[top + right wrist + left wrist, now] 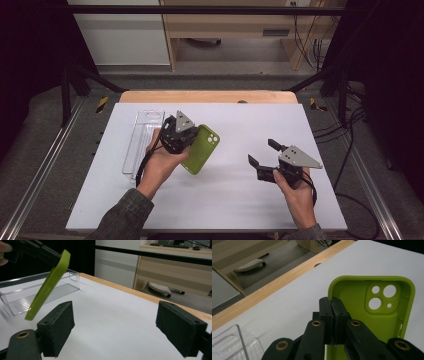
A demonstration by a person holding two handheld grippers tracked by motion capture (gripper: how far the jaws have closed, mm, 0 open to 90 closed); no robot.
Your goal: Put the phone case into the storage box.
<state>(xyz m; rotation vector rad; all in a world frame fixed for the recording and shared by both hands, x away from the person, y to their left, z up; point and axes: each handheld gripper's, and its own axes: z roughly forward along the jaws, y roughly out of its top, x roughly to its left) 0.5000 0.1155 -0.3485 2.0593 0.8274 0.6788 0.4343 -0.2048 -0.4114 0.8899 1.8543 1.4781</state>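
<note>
Phone case point(202, 148) left of centre on table point(240, 200), held tilted above it by left gripper point(186, 134); clear tray point(142, 137) further left; right gripper point(264, 152) well right.

Phone case point(201, 148): lime green inside and out, plain, no pattern. Tray point(141, 137): clear, colourless, fine ribbing on floor. Table point(235, 200): white top, light wood strip along far edge. Left claw point(332, 322): black jaws, brass-coloured pivots. Right claw point(263, 152): black jaws, grey plate. Sleeve point(122, 215): dark olive.
</note>
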